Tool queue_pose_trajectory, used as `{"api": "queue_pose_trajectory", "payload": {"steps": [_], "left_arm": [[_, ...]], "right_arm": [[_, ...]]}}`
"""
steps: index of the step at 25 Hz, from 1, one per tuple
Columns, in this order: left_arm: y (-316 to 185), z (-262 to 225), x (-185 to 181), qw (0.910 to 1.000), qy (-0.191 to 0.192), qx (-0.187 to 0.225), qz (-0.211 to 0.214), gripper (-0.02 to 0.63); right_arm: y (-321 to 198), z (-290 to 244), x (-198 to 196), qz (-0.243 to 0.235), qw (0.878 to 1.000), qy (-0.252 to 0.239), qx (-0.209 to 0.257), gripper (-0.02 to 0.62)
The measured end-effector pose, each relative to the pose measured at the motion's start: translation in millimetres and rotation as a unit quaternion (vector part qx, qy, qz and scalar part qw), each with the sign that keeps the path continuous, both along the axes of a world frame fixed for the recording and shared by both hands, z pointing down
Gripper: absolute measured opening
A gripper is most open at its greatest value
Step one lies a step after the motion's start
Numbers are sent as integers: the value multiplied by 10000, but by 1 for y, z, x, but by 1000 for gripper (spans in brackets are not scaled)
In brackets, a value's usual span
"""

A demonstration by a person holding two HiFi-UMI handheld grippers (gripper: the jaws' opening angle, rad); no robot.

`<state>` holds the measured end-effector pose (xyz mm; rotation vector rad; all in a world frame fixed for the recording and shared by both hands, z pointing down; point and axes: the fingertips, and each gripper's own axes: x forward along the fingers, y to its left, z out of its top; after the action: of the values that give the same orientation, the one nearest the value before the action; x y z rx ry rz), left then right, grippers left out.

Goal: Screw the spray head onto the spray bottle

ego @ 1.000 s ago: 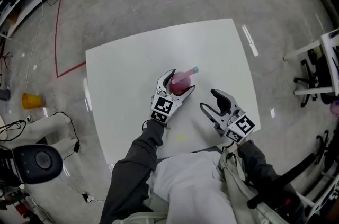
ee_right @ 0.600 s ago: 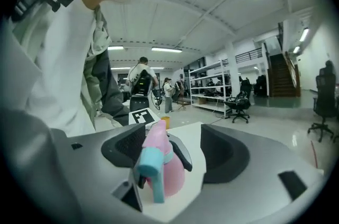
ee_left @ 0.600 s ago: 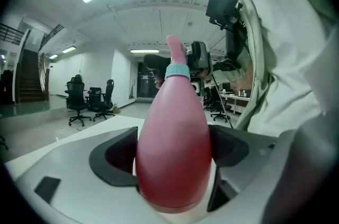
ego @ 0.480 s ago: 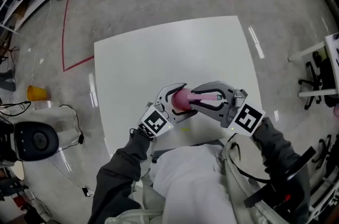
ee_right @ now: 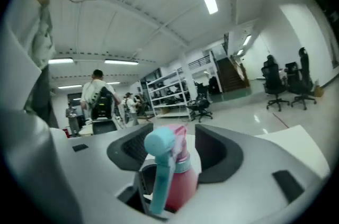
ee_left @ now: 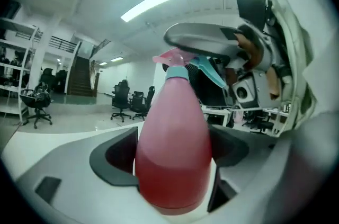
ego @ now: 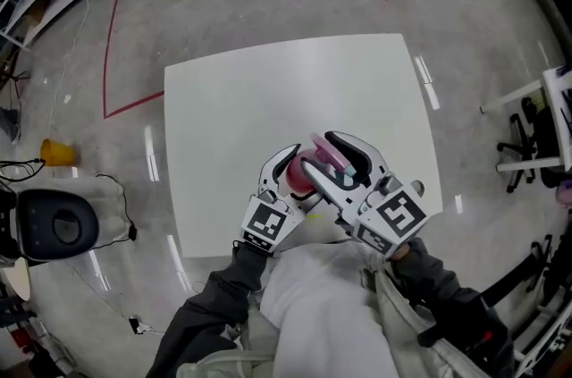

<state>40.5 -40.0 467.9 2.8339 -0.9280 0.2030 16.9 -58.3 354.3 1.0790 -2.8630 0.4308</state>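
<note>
Pink spray bottle (ee_left: 172, 149): clamped in my left gripper (ego: 293, 174), now lifted off table (ego: 232, 99); my right gripper (ee_right: 168, 144), jaws half-open and just closing, brackets spray head (ee_right: 160, 144) for screwing

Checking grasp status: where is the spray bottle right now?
Head view, lower centre: the spray bottle sits clamped in the left tongs, over the white table's near edge.
</note>
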Motion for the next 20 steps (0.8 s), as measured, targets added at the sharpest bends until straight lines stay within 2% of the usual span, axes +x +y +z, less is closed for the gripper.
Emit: {"api": "queue_pose_trajectory", "payload": {"steps": [1,3,5,6,8,9,11,13,14,15,16,17,19,20], "left_arm": [[3,-7,-4,9997,128,38,187,416],[9,-25,-13,9963,531,46,669,416],[19,-47,-25,9855,1088,5,1304,416],[27,-57,-31,9762,1317,13,1723,416],[47,-77,-38,9520,1612,-47,2603,416],[59,-84,-37,9390,1618,-192,3028,416],[84,-92,-29,9065,1519,-483,3910,416],[108,-93,-19,8724,1429,-720,4618,416],[116,-92,-15,8611,1393,-822,4820,416],[121,-90,-13,8558,1380,-883,4906,416],[121,-88,-11,8572,1382,-889,4880,416],[118,-86,-11,8651,1384,-840,4748,416],[101,-81,-12,8940,1393,-626,4213,416],[88,-79,-15,9110,1408,-485,3846,416]], "right_arm": [[8,-14,-1,-364,9991,-162,128,241],[31,-41,-2,-1232,9909,-430,324,271],[57,-50,-4,-2042,9778,-283,378,288],[64,-45,-4,-2334,9716,-88,369,288],[66,-30,-7,-2754,9606,223,290,288],[66,-27,-11,-2964,9545,228,237,288],[72,-34,-20,-3526,9356,-47,161,288],[85,-51,-30,-4130,9098,-343,250,288],[91,-58,-36,-4344,8991,-415,352,288],[96,-62,-41,-4473,8922,-433,441,287],[99,-62,-45,-4514,8900,-420,483,283],[99,-60,-48,-4470,8923,-403,477,251],[92,-55,-48,-4186,9062,-377,458,220],[86,-53,-47,-3972,9158,-332,484,141]]}}
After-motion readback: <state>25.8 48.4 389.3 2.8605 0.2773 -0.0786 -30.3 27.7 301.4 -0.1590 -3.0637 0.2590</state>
